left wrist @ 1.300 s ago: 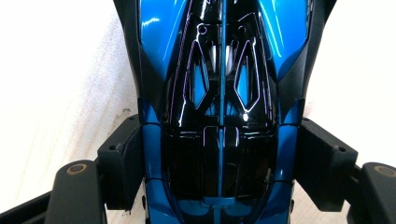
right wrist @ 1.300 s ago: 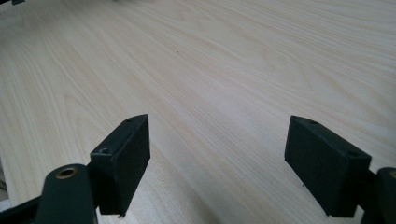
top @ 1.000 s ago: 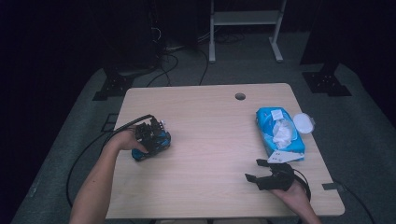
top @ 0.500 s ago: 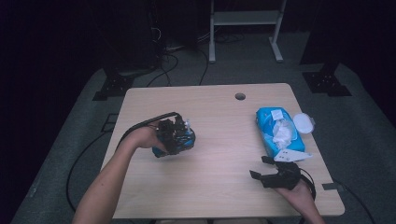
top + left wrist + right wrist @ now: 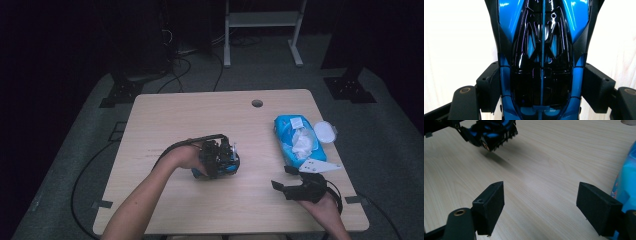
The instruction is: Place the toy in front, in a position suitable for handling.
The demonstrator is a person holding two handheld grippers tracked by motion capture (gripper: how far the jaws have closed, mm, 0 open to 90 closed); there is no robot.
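Note:
A glossy blue and black toy car (image 5: 541, 50) sits between the jaws of my left gripper (image 5: 541, 90), whose pads (image 5: 596, 90) press on both its sides. From above, the left gripper (image 5: 218, 156) holds the car (image 5: 233, 163) just over the middle of the wooden table (image 5: 200, 115). In the right gripper view the car (image 5: 494, 132) hangs off the tabletop at the far left, casting a shadow. My right gripper (image 5: 540, 205) stands open with nothing between its jaws, low near the table's front right (image 5: 283, 178).
A blue pack of wet wipes (image 5: 297, 140) with a white wipe sticking out lies at the table's right, its edge (image 5: 627, 175) close beside my right gripper. A white round lid (image 5: 324, 131) lies by it. A cable hole (image 5: 257, 103) is at the back.
My left hand has carried the toy car to the right, from the table's left side to its middle. The right hand has stayed near the front right.

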